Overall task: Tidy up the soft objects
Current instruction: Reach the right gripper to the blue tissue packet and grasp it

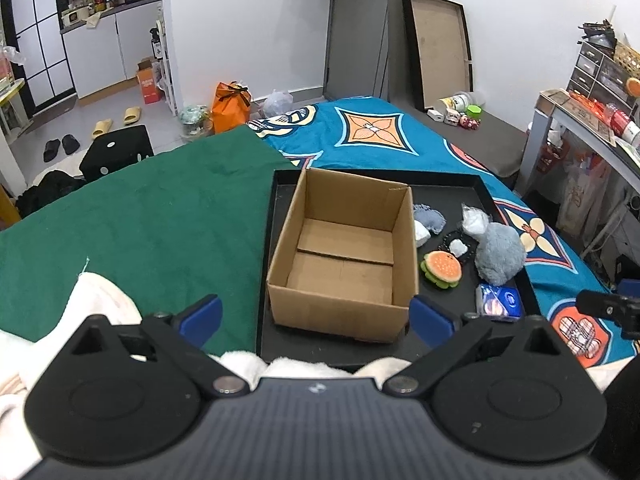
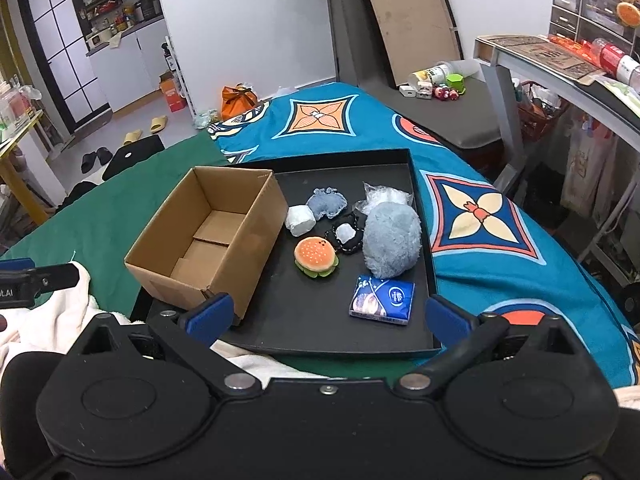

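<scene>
- Cardboard box (image 2: 208,236) sat open and empty on the left part of a black tray (image 2: 424,240), which lay on the bed's green cloth (image 1: 152,216) and blue patterned blanket (image 2: 480,216).
- Right of the box on the tray lay a burger plush (image 2: 315,257), a grey fluffy plush (image 2: 392,240), a blue tissue pack (image 2: 382,300), a white wad (image 2: 300,219) and a blue-grey fabric piece (image 2: 327,202).
- Left gripper (image 1: 316,316) and right gripper (image 2: 328,312) hovered near the tray's front edge, fingers spread wide, grasping nothing.
</scene>
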Motion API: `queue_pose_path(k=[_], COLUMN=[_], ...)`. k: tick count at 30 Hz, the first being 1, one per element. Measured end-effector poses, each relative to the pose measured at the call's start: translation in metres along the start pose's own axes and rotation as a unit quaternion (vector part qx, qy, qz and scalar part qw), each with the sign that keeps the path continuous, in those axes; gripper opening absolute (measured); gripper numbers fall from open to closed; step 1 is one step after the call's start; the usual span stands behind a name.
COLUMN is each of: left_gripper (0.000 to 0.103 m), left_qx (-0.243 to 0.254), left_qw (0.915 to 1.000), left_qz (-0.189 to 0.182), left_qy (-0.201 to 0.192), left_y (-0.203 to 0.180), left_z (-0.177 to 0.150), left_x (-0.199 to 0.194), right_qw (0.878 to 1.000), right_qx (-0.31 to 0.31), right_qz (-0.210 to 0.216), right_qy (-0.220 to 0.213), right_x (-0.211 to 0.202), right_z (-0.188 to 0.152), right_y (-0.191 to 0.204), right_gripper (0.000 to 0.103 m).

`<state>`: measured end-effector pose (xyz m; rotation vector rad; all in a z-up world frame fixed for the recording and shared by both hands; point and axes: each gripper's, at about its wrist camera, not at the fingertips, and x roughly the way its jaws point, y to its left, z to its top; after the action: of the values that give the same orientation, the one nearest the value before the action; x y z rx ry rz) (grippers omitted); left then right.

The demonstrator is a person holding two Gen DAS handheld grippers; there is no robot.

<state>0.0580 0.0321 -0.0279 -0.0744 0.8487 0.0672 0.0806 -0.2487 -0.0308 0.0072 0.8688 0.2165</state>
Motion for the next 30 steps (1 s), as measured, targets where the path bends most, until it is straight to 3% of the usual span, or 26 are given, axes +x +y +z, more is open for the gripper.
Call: queue_pose_path(k=[4, 12, 21, 30], left_gripper=[0.087, 0.056, 0.034, 0.031], left_qx=[-0.004, -0.021, -0.020, -0.017], left_qw=[1.0000, 0.9995, 0.9988, 0.9978], left_qz=[-0.001, 0.000, 0.005, 0.019], left_qy=[0.005, 0.023, 0.044, 0.060], left_y=[0.005, 0.017, 0.027, 0.032], left_z=[0.003, 0.009, 0.013, 0.024], left_x=[0.016, 0.050, 0.090, 0.131], right_qw=[1.000, 0.999, 0.997, 0.992], right_qx=[0.003, 0.030, 0.063, 0.084], right_qz=[0.000, -0.008, -0.020, -0.034], right_qy=[0.003, 0.022, 0.050, 0.086], right_x=[0.010, 0.039, 0.079, 0.118], right_z=[0.004, 0.009, 0.010, 0.005], right_y=[-0.004, -0.018, -0.029, -0.035], right_gripper=[0.103, 0.096, 0.092, 0.087])
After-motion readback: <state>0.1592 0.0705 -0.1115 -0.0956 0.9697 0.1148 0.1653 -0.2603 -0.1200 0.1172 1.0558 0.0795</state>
